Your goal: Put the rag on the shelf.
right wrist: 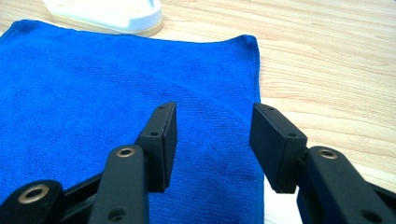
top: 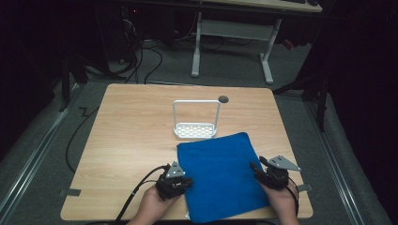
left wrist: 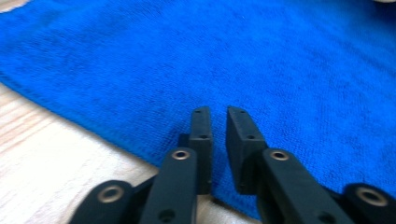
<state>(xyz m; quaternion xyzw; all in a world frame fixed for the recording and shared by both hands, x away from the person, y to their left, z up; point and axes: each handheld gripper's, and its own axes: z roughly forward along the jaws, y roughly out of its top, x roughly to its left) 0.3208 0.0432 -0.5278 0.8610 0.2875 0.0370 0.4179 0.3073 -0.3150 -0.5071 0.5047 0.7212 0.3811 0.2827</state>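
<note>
Flat blue terry cloth towel [top: 223, 176] lies spread on the light wooden table [top: 131, 140], near the person's edge, slightly skewed, its near corner hanging at the table's front edge. Far edge of towel sits just beside the white perforated plastic rack with tall wire loop handle [top: 195, 123], which stands upright mid-table.

Left gripper [top: 180, 183] held in the person's left hand [top: 152, 206], at the towel's left edge. In the left gripper view [left wrist: 218, 122] jaws are nearly together, narrow gap between them, tips over the towel's edge where cloth meets wood. Cannot tell if any cloth is pinched.

Right gripper [top: 257, 168] held in the right hand [top: 283, 202], at the towel's right edge. In the right gripper view [right wrist: 212, 126] jaws stand wide apart, nothing between the pads, towel's right border below them, bare wood to the right. Rack base visible at the top of that view.

Small dark round grommet hole [top: 223, 99] in the table behind the rack. Black cables trail from both grippers toward the table's front edge.
</note>
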